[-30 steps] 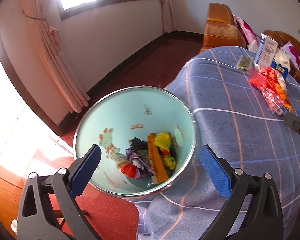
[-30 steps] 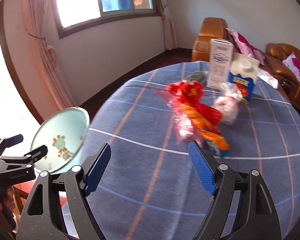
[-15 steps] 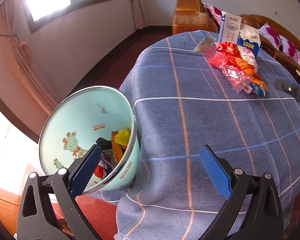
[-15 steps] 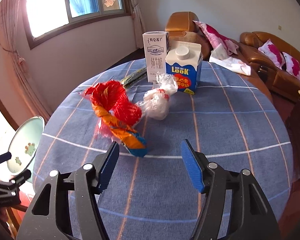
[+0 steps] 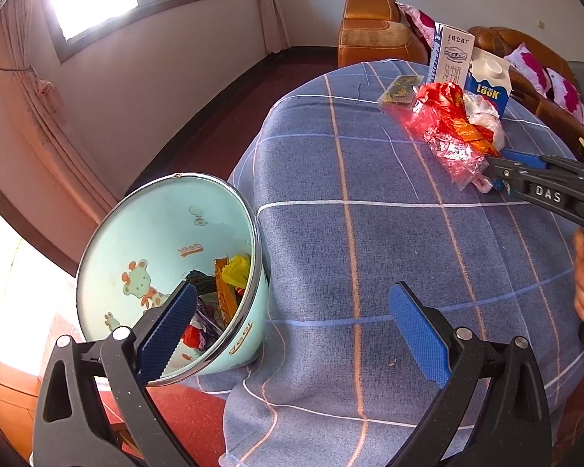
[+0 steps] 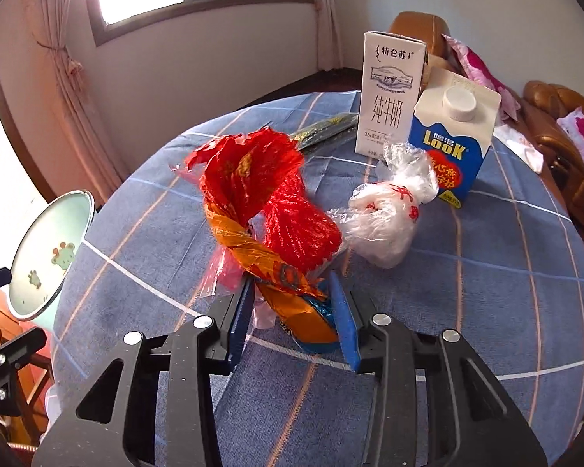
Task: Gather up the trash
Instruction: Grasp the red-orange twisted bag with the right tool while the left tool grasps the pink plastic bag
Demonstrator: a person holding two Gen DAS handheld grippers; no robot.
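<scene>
Blue pads of the left claw (image 5: 292,334) stand wide apart in the left wrist view, holding nothing, over the checked cloth of the desk (image 5: 354,233). At lower left the pale green bin (image 5: 167,280) sits against the desk edge, tilted, with wrappers already inside; "deer" is printed inside and on its outer wall. At upper right the wrapper bundle (image 5: 451,128) lies by a blue carton (image 5: 486,85) marked "LooK", and the right claw (image 5: 498,175) at the right edge, stamped "DAS", reaches its near end.

In the right wrist view the right claw (image 6: 292,311) has just been closing, its pads on either side of the orange tail of the red and orange wrapper bundle (image 6: 268,210), touching or nearly so. Only that tail is caught, so the loose red net and clear film could slip free or drag the knotted clear bag (image 6: 389,218) beside it. Behind stand the "LooK" carton (image 6: 447,148) and a white milk carton (image 6: 389,97) printed "纯牛奶". The bin (image 6: 46,249) is at the left edge.
</scene>
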